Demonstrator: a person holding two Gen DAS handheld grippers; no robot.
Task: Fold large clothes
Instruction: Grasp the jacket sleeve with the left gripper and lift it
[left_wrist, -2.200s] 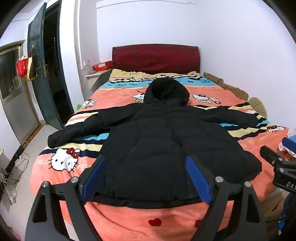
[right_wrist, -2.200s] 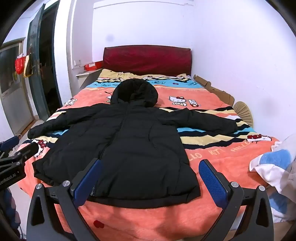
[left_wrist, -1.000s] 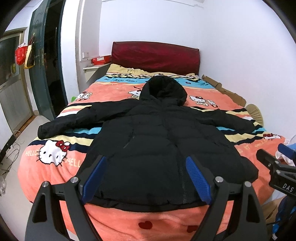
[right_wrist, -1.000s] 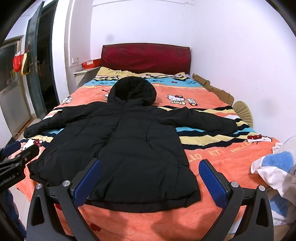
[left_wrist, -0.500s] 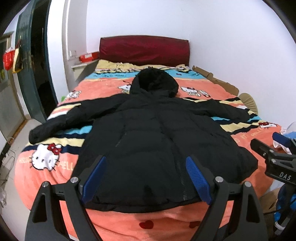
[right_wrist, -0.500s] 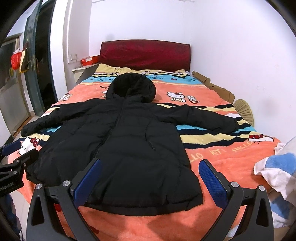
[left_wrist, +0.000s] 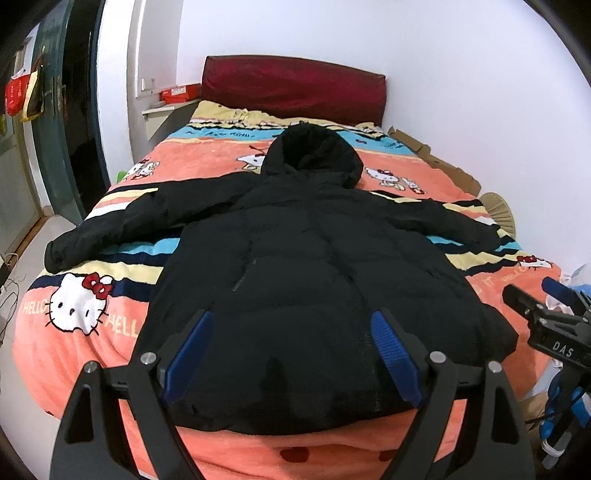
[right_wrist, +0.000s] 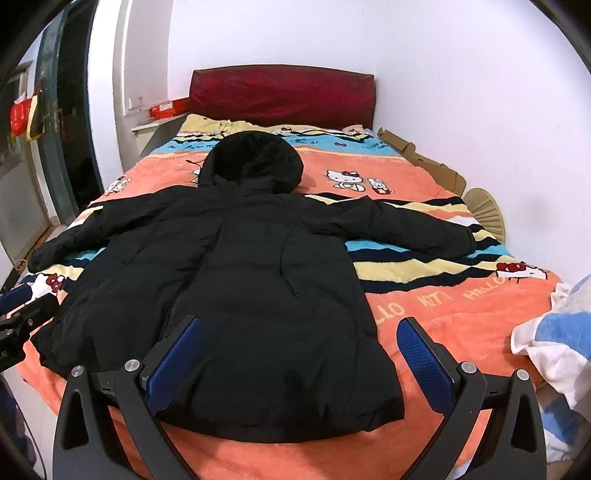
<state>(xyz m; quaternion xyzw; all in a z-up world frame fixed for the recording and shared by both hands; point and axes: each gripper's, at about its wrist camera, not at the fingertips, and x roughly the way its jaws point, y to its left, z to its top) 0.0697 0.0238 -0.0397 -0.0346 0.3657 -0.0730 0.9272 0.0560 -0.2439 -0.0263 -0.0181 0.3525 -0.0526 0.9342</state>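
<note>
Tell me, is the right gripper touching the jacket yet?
Cannot tell. In the right wrist view the right gripper is wide open over the jacket hem; whether its fingertips touch the fabric isn't plain.
</note>
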